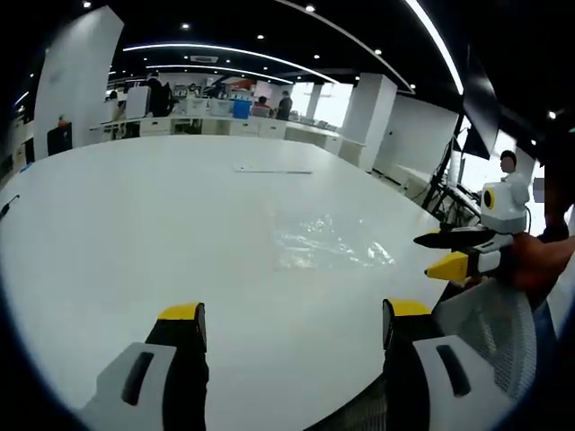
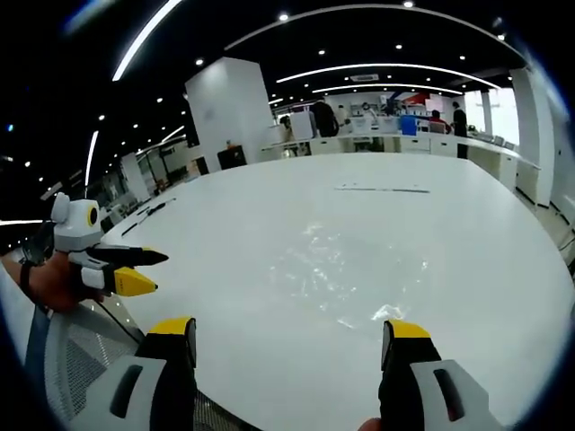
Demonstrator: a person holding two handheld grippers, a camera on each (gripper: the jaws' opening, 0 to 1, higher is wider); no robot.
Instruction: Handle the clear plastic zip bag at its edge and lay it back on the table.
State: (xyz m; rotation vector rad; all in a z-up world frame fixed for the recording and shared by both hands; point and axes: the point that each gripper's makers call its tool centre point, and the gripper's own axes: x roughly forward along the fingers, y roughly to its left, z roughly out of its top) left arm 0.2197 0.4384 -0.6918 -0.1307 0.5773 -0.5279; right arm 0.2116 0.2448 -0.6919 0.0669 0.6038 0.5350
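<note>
— What do we have on the desk?

— A clear plastic zip bag, lying flat on a broad, smooth white top with a rounded edge. We read the bag mostly by its crinkles: thin film, wrinkled, catching the ceiling lights in pale glints, with the white surface showing through. In the right gripper view the same bag appears as a patch of shiny creases near the middle of the desk.

— And the tools?

— In the left gripper view, the left hand-held gripper rises from the bottom with its jaws spread wide, black with yellow tips and grey housings, nothing between them. The bag lies beyond it, ahead and a little toward the right jaw, apart from both tips. The right hand-held gripper stands the same way in its own view: jaws wide apart, holding nothing, the bag ahead of them on the desk and not touched.

— Do we see each gripper from the other side?

— Yes. The right hand-held gripper comes in at the right edge of the left gripper view, held in a hand just off the desk's rim, its yellow-tipped jaws parted, near the bag but clear of it. A grey mesh chair back sits beneath it.

— Anything else on the desk?

— A long, thin, flat strip lies farther back, well apart from the bag.
</note>
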